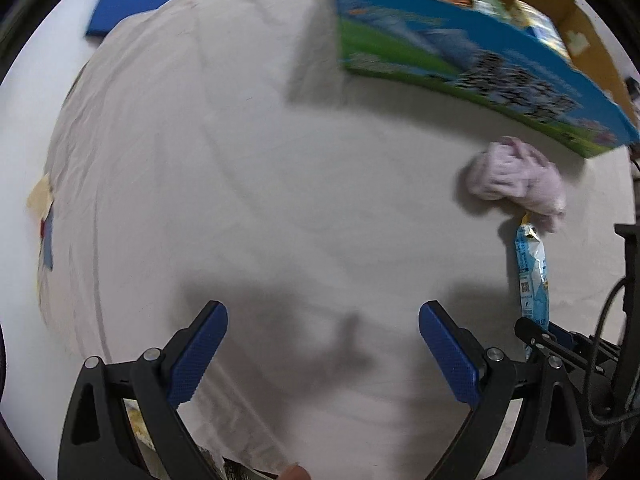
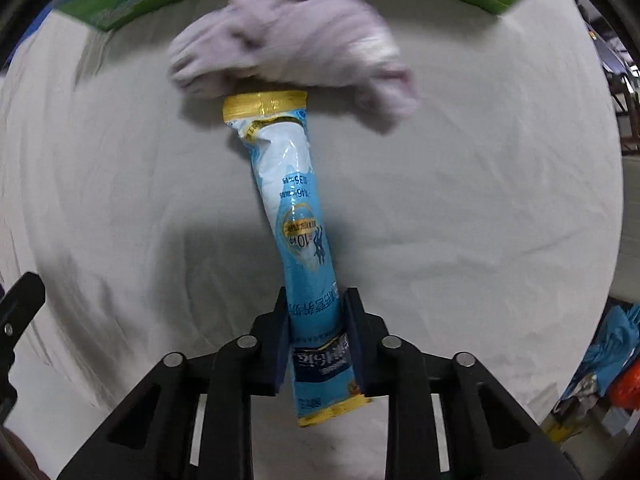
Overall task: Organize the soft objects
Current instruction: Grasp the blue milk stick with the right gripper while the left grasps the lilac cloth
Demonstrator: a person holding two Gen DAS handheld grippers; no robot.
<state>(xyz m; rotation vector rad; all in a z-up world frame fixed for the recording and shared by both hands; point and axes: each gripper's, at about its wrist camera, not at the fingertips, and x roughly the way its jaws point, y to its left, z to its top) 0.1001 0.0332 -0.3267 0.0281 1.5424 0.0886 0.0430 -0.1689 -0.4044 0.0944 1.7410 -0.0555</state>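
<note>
**A:** Widest thing in shot is the pale sheet (image 1: pixel 248 184), spread out under both tools, wrinkled all over. Ahead of the left gripper (image 1: pixel 323 354) and off to its right stands the cardboard box (image 1: pixel 460 60), blue and green print on its side, packets showing inside it.

**B:** And that left gripper is wide apart, blue pads (image 1: pixel 196 360) facing each other with only sheet between them.

**A:** Correct, nothing in its grasp. Now the pink cloth (image 2: pixel 288 40) — bunched up, lying straight ahead of the right gripper (image 2: pixel 316 344), just in front of the box's lower edge.

**B:** The right gripper?

**A:** Clamped on the blue sachet (image 2: pixel 298 200). Fingers pinch it near its rear end, a short gold-edged tail sticking back behind them. The long body runs forward, and its gold-sealed far tip reaches the cloth's near edge — touching or just short, hard to tell.

**B:** From the left wrist view the sachet sits far right, beside the cloth.
</note>
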